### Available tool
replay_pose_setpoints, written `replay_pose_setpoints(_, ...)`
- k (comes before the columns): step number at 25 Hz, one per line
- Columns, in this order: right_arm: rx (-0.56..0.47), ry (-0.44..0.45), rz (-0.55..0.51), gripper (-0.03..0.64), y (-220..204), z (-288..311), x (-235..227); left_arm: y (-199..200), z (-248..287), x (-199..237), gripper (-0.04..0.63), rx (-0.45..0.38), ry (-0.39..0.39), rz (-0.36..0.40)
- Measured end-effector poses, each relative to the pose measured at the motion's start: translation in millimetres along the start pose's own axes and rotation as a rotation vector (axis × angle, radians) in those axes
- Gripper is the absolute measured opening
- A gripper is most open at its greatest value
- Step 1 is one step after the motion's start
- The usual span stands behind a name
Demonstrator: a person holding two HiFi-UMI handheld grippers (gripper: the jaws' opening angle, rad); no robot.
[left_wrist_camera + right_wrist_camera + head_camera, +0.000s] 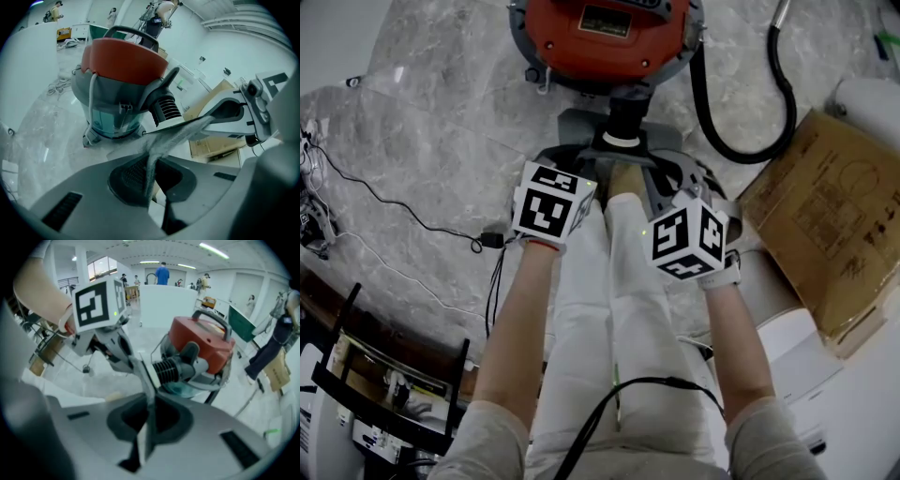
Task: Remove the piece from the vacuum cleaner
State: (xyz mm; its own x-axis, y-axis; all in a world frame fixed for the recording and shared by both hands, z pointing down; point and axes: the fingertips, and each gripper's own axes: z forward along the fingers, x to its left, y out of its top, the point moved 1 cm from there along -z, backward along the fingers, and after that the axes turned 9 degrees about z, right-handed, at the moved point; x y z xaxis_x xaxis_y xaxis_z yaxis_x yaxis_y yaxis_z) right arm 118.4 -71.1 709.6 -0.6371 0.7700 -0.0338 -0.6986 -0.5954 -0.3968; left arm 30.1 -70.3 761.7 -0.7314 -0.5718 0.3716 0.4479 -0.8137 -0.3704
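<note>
left tool (151, 159) and right tool (149, 399) are both clenched with nothing between their jaws, held side by side above the grey marble floor (422, 141). just beyond them stands the red-and-grey vacuum cleaner (605, 37), its black ribbed hose piece (168, 370) plugged into its near side.

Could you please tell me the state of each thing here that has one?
Left gripper, shut on the piece.
Right gripper, shut on the piece.
Piece, thin grey sheet held between both grippers.
Vacuum, upright, red lid on.
Hose, plugged into the vacuum.
</note>
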Motion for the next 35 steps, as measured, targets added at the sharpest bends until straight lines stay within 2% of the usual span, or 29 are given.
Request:
replay_pose_setpoints(3, 0.005, 0.03, 0.064, 0.025, -7, 9, -1, -4, 2, -5, 0.031, 0.017, -0.009, 0.002)
replay_pose_setpoints(7, -0.009, 0.077, 0.192, 0.025, -12, 26, -4, -5, -10, -12, 0.031, 0.042, 0.01, 0.044)
replay_pose_setpoints(11, -0.01, 0.101, 0.269, 0.025, -14, 35, -4, 4, -33, -18, 0.031, 0.022, 0.014, 0.074)
replay_pose_setpoints(14, 0.007, 0.114, 0.304, 0.025, -21, 41, -4, 15, -46, -30, 0.031, 0.018, 0.028, 0.135)
replay_pose_setpoints(17, 0.021, 0.126, 0.313, 0.025, -26, 46, -4, 18, -45, -37, 0.031, 0.039, 0.053, 0.209)
replay_pose_setpoints(22, 0.013, 0.129, 0.338, 0.025, -25, 48, -4, 10, -35, -27, 0.031, 0.009, 0.027, 0.132)
replay_pose_setpoints(24, 0.028, 0.132, 0.359, 0.025, -30, 51, -4, -1, -23, -22, 0.031, 0.034, 0.019, 0.123)
replay_pose_setpoints(28, 0.059, 0.132, 0.288, 0.025, -41, 62, 7, -14, -8, -10, 0.031, 0.118, 0.052, 0.178)
replay_pose_setpoints(35, -0.002, 0.128, 0.23, 0.025, -32, 35, 16, -20, -24, -12, 0.031, 0.084, 0.049, 0.203)
